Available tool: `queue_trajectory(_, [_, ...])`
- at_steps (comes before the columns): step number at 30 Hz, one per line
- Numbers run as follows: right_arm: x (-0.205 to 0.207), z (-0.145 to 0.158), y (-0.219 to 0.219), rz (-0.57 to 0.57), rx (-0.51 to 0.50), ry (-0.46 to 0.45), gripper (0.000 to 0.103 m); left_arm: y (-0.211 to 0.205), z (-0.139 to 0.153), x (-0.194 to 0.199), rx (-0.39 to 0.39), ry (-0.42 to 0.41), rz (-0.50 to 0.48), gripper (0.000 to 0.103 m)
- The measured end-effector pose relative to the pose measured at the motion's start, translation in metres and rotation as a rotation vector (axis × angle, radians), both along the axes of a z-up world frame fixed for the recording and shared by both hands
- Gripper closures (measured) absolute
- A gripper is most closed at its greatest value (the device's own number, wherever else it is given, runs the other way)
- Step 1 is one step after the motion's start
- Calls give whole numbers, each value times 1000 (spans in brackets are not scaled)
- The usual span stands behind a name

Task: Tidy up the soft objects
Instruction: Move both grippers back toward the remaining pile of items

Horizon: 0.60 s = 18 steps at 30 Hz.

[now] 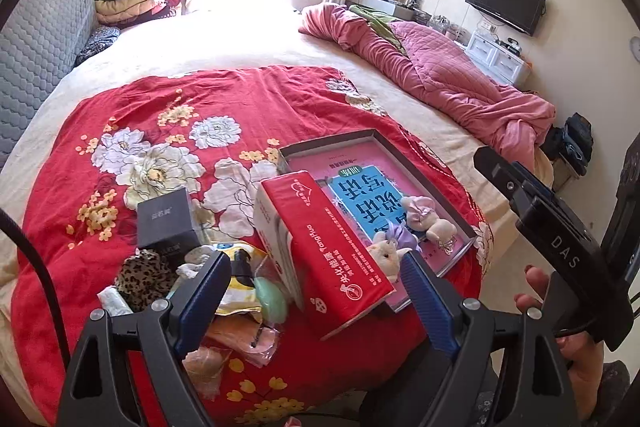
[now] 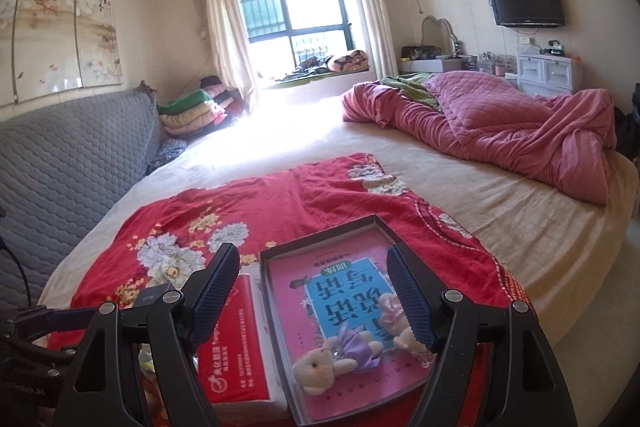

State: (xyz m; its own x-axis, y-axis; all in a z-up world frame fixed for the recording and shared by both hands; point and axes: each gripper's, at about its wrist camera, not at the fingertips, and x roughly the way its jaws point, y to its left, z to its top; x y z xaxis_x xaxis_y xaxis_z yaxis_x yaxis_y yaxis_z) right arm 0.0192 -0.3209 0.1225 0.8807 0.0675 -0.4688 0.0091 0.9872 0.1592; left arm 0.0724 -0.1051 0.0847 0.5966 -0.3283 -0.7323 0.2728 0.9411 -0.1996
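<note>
A shallow pink box [image 1: 416, 163] [image 2: 332, 255] lies on the red floral cloth [image 1: 160, 131] [image 2: 320, 187] on the bed. Two small plush bunnies lie in it, one in a purple dress [image 1: 390, 247] [image 2: 332, 355] and one in pink [image 1: 426, 217] [image 2: 394, 311]. A red tissue pack [image 1: 328, 251] [image 2: 234, 343] rests beside the box, leaning on its edge. My left gripper [image 1: 316, 279] is open around the tissue pack, not touching it. My right gripper [image 2: 312, 291] is open above the box. A pile of small items lies left: a leopard-print piece [image 1: 146, 275], a green sponge [image 1: 272, 297].
A black box [image 1: 166, 221] stands left of the tissue pack. A crumpled pink quilt [image 1: 440, 67] [image 2: 500, 123] lies at the far right of the bed. A grey quilted headboard [image 1: 36, 43] [image 2: 68, 155] runs along the left. The right gripper's body [image 1: 560, 239] shows at the left view's right edge.
</note>
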Motion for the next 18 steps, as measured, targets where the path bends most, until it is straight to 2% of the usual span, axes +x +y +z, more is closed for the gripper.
queue_trajectory(9, [-6, 14, 44, 100, 2, -9, 26, 51, 14, -9, -21, -21, 96, 17])
queue_trajectory(18, [-12, 21, 89, 199, -26, -5, 26, 91, 15, -17, 10, -28, 194, 17])
